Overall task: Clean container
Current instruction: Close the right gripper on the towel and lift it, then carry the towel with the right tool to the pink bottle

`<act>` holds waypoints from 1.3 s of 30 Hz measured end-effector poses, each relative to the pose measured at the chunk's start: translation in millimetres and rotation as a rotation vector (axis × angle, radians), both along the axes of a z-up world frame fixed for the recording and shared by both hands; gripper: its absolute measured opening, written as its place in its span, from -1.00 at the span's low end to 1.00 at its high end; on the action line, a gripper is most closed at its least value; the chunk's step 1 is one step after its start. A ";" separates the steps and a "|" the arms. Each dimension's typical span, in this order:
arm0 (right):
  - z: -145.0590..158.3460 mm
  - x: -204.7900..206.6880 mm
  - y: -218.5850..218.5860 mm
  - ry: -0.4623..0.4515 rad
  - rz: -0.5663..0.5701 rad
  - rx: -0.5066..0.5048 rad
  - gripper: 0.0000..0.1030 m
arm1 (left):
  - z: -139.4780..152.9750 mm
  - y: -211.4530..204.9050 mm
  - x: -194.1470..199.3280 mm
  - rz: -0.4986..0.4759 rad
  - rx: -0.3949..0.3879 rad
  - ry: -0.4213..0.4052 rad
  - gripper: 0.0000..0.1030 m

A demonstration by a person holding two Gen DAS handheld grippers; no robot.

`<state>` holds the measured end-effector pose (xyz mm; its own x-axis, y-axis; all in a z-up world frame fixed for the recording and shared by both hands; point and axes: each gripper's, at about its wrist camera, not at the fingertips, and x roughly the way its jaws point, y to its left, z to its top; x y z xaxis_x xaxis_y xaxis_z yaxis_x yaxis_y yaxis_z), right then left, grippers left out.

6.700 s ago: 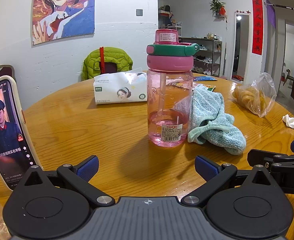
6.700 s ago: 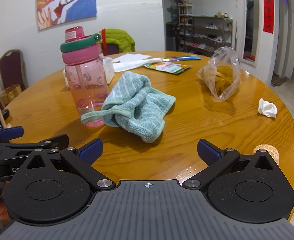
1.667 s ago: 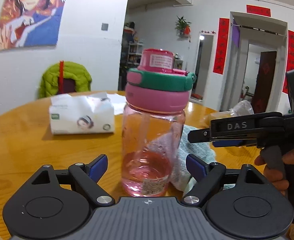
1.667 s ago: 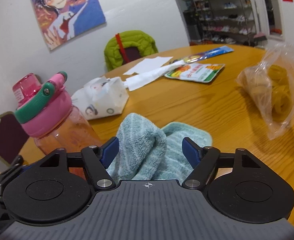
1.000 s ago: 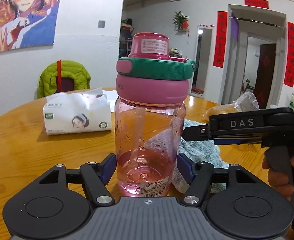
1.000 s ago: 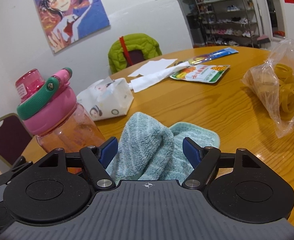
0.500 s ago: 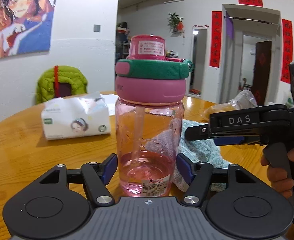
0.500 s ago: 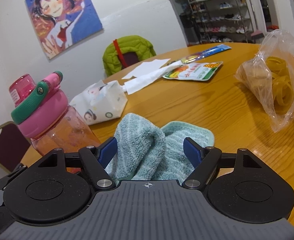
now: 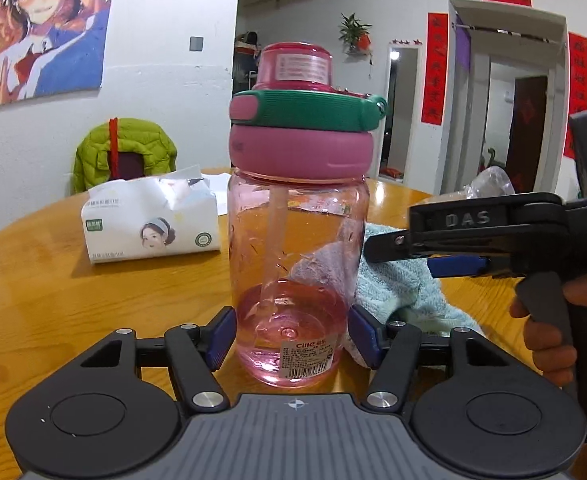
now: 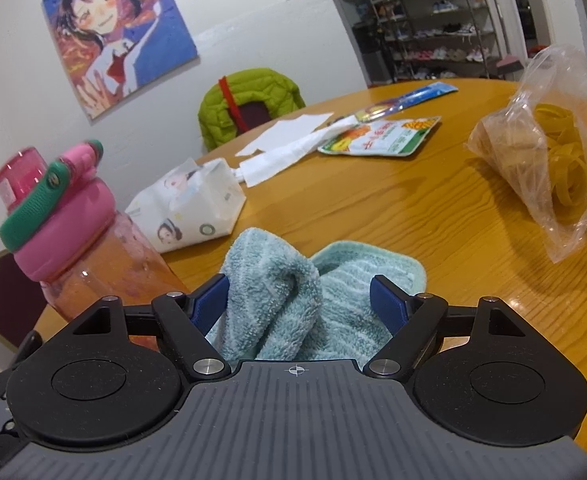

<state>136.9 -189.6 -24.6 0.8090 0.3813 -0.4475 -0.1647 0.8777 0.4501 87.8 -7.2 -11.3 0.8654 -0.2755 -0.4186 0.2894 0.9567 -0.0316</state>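
Left gripper (image 9: 292, 336) round bottle (image 9: 297, 240) — towel (image 10: 313, 300) alongside

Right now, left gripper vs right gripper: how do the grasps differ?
The left gripper closes on the rigid pink bottle, low at its base; the right gripper brackets the soft teal towel. The bottle stands upright, while the towel lies crumpled. Both sit on the wooden table, side by side.
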 end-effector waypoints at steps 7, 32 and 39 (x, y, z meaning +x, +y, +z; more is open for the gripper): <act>0.1 0.7 0.3 -0.001 -0.004 0.015 -0.35 | 2.4 0.9 0.1 0.038 0.007 -0.033 0.53; -42.1 22.2 -18.3 0.181 0.072 0.299 -0.34 | 5.3 3.3 -3.5 -0.005 -0.043 -0.050 0.32; -27.0 1.3 -43.3 -0.020 0.123 0.610 -0.34 | 4.5 1.8 0.5 -0.007 -0.045 -0.054 0.32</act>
<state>138.2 -232.9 -51.6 0.7489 0.6543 -0.1046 -0.2618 0.4372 0.8604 88.4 -5.4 -6.8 0.8841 -0.2993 -0.3588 0.2988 0.9525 -0.0586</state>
